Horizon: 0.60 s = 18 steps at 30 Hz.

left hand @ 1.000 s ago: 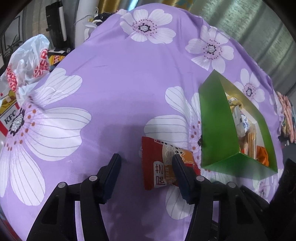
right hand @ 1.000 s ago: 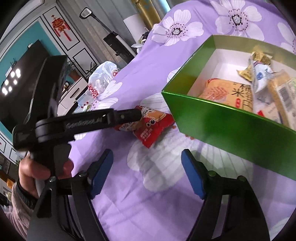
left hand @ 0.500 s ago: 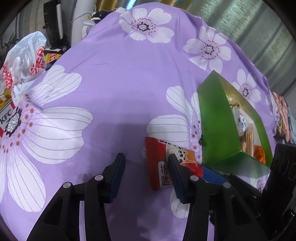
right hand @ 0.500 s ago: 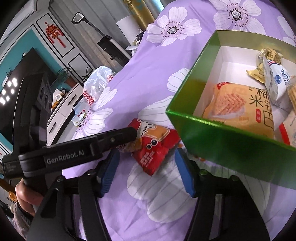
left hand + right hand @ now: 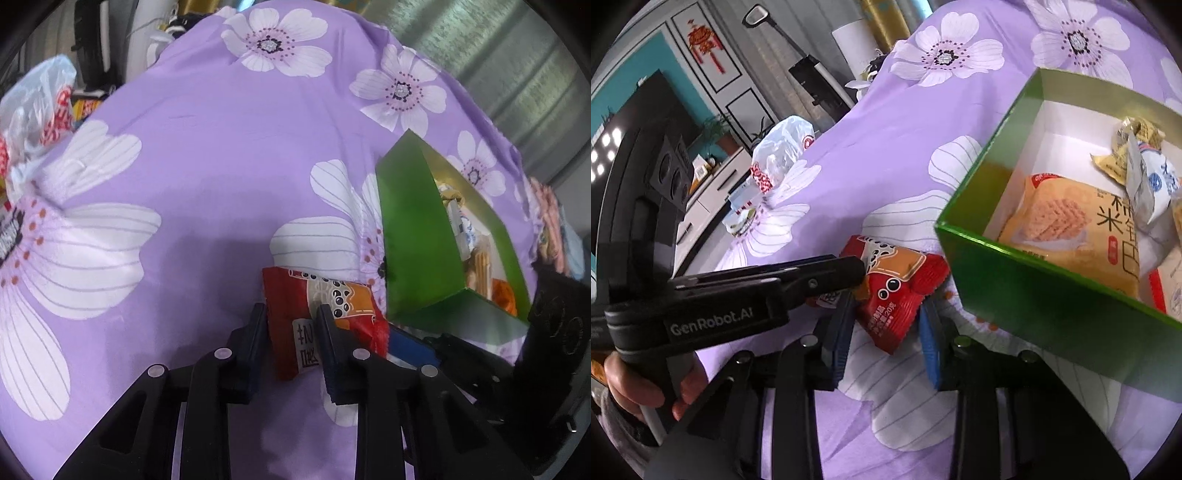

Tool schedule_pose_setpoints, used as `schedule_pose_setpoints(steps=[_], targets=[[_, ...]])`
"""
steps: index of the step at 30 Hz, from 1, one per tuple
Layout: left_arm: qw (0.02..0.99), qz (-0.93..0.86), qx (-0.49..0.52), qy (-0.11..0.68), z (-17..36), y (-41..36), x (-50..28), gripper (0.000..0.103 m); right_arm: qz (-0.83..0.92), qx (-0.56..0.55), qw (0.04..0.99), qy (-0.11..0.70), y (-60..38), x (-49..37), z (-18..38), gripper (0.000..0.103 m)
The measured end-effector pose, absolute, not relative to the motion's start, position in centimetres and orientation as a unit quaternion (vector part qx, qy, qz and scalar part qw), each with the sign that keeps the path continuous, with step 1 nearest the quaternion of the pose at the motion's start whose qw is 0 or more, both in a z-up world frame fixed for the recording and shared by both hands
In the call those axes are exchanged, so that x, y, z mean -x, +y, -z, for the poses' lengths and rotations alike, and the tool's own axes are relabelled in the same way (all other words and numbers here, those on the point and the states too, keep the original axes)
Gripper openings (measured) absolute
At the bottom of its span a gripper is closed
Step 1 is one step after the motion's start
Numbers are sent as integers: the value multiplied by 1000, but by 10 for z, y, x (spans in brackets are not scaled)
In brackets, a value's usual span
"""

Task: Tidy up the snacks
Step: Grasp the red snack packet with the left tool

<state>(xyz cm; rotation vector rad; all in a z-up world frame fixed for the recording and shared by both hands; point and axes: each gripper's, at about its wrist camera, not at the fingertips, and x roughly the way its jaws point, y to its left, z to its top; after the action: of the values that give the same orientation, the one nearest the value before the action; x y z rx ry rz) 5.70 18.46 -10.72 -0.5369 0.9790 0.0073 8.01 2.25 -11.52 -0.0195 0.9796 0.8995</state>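
A red and orange snack packet point(image 5: 325, 314) lies on the purple flowered cloth just left of the green box point(image 5: 413, 236). My left gripper point(image 5: 291, 325) is shut on the packet's near end. In the right wrist view the same packet point(image 5: 897, 291) sits between the fingers of my right gripper point(image 5: 886, 325), which has closed in around its lower end; the left gripper's finger point(image 5: 827, 273) reaches across onto it. The green box point(image 5: 1027, 295) holds several wrapped snacks, among them an orange rice-cracker pack point(image 5: 1067, 229).
A white and red plastic bag point(image 5: 37, 107) lies at the cloth's far left edge. A black stand and white objects are beyond the far edge. Pink items point(image 5: 550, 221) lie right of the box. The box wall stands close beside both grippers.
My left gripper has closed from wide open onto the red packet. My right gripper moved forward and narrowed around the packet's other end.
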Motion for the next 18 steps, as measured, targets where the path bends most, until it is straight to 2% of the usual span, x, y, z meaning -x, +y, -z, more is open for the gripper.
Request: schedule_pose_setpoints(steps=[7,8,16,18], targets=[[819,37,339,461,117,198,-51,26,-427,6,779,459,12,-83,118,29],[819,37,339,461,117,198,-50,26,-428,1,777,461,9,-83,118,27],[827,32,323,459,114,191,-50,26,-432,-30,765,476,4,-88,125,27],[826,36,318,464,113,187,-53,20,-431,-23,767,474,6,-86,123,27]])
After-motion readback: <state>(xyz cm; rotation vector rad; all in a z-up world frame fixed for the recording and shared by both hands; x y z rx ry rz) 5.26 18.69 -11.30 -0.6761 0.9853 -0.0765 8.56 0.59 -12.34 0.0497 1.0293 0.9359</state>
